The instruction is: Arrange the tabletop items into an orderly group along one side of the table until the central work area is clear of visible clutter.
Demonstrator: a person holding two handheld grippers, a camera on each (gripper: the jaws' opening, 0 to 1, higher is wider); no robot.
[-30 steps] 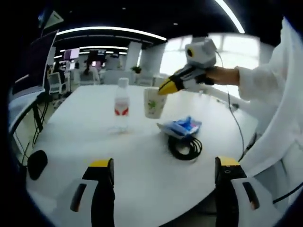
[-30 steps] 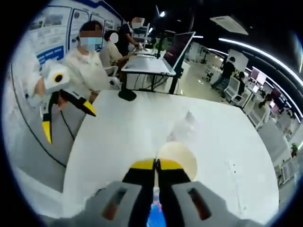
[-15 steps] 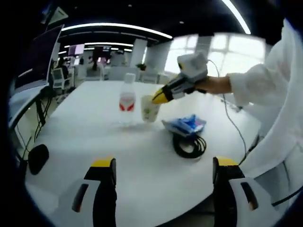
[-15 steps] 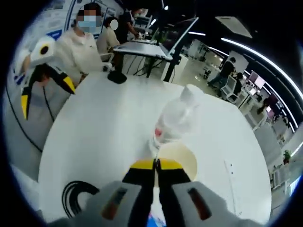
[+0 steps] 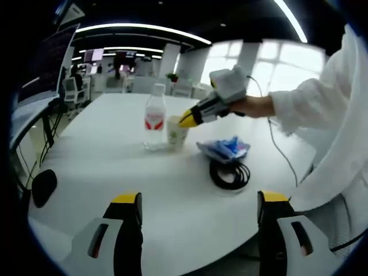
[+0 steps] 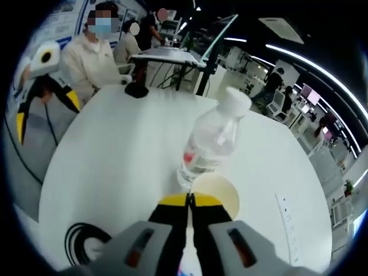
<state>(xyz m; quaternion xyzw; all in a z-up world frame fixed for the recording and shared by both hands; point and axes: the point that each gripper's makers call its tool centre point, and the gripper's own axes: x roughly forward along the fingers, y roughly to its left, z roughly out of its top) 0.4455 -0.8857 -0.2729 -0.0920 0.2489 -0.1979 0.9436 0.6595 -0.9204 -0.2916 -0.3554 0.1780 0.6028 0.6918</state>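
A clear water bottle (image 5: pixel 154 122) with a red label stands on the white table (image 5: pixel 103 155). Right beside it stands a paper cup (image 5: pixel 176 133). My right gripper (image 5: pixel 187 119) comes in from the right and is shut on the cup's rim. In the right gripper view, its yellow-tipped jaws (image 6: pixel 190 199) pinch the near rim of the cup (image 6: pixel 221 194), with the bottle (image 6: pixel 208 145) just behind. A blue packet (image 5: pixel 225 148) and a black cable coil (image 5: pixel 230 173) lie to the right of the cup. My left gripper (image 5: pixel 199 198) hangs open over the table's near edge.
A black rounded object (image 5: pixel 42 187) sits at the table's left edge. The left gripper (image 6: pixel 39 86) appears open at the far left, off the table. Seated people (image 6: pixel 92 54) and a desk with a monitor (image 6: pixel 172 54) are beyond the far edge. The cable coil (image 6: pixel 86 242) lies near left.
My right gripper has carried the cup down and to the left, from mid-air to beside the bottle. The left gripper stayed open and barely moved.
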